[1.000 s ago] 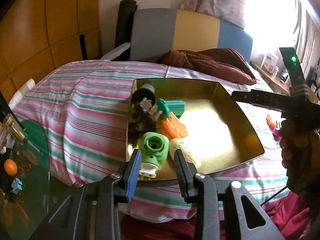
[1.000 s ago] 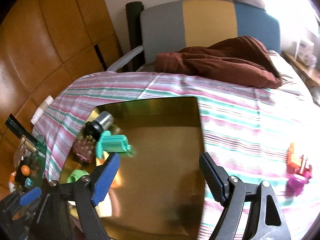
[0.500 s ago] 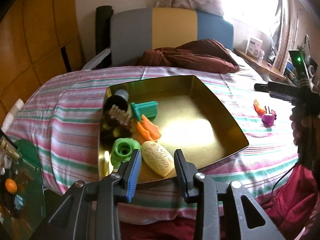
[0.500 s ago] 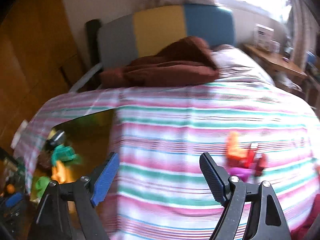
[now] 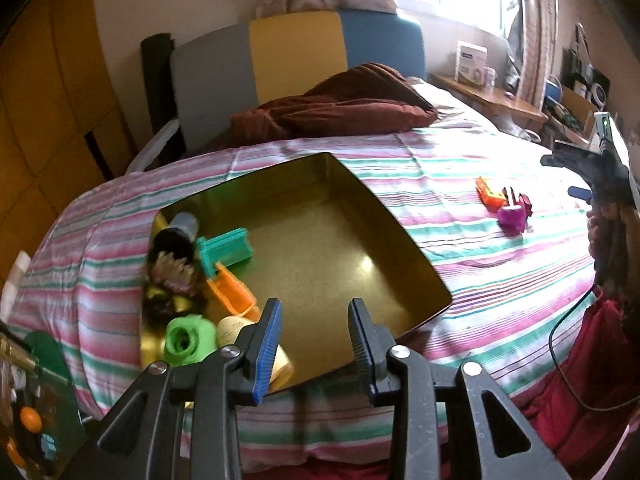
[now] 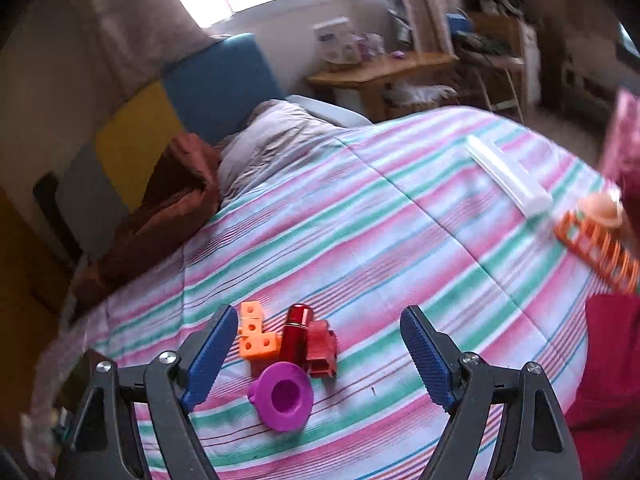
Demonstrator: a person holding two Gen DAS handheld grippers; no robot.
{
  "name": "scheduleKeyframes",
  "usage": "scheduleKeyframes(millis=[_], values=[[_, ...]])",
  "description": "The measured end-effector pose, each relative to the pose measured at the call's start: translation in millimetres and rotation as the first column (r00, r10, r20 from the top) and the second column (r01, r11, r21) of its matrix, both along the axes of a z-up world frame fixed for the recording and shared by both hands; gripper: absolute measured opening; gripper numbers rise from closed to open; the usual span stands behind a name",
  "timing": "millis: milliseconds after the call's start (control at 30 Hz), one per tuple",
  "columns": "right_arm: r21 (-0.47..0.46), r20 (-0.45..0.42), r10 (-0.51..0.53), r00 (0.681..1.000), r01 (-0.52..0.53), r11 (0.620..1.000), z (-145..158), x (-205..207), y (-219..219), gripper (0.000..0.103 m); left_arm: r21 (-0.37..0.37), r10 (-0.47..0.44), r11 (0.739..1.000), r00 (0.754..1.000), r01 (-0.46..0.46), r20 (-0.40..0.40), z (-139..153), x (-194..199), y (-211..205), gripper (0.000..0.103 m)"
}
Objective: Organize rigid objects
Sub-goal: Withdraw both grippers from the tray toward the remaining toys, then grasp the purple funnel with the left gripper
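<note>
1. Loose cluster on the striped bedspread (image 6: pixel 360 216), lower centre of the right wrist view: orange cube block (image 6: pixel 256 336), L-shaped with holes; glossy red cylinder (image 6: pixel 296 330); red blocky piece (image 6: pixel 322 348); purple funnel-like cup (image 6: pixel 284 398), mouth up. All touching or just beside one another.
2. Gold tray (image 5: pixel 404 240) lies on the bed, centre of the left wrist view. Along its left side: dark cylinder (image 5: pixel 176 236), teal clamp-shaped piece (image 5: pixel 226 250), brown spiky piece (image 5: pixel 172 276), orange piece (image 5: pixel 234 296), green round piece (image 5: pixel 188 338), cream oblong (image 5: pixel 232 326). Right half bare.
3. Right tongs (image 6: pixel 316 354): jaws wide apart, empty, the cluster lying between them in the frame.
4. Left tongs (image 5: pixel 314 336): jaws partly apart, nothing between them, over the tray's near edge.
</note>
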State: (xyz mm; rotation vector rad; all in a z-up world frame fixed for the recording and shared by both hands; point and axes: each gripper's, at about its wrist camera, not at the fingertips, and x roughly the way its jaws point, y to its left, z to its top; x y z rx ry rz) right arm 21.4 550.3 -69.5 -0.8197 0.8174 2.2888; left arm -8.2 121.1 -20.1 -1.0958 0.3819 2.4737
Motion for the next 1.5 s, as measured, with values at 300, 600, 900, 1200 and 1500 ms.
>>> scheduleKeyframes(millis=[300,600,900,1200,1500], values=[[-0.091,-0.026,-0.024,0.999,0.021,0.996,-7,5,6,0.085,-0.031,-0.099,0.995,0.995,0.099,0.002,-3,4,50,0.034],[-0.134,-0.030,-0.046,0.999,0.041,0.990,-12,11,13,0.086,-0.032,-0.165,0.986,0.986,0.166,0.013,-5,4,85,0.034],[-0.169,-0.040,-0.081,0.996,0.073,0.983,-14,17,21,0.087,-0.032,-0.226,0.973,0.973,0.227,0.047,-15,0,118,0.034],[-0.215,-0.065,-0.145,0.987,0.128,0.968,-17,29,30,0.087,0.020,-0.265,0.964,0.953,0.265,0.145,-30,-13,150,0.034],[-0.241,-0.072,-0.136,0.988,0.115,0.964,-19,28,30,0.088,0.153,-0.373,0.926,0.894,0.344,0.246,-39,-30,211,0.039]])
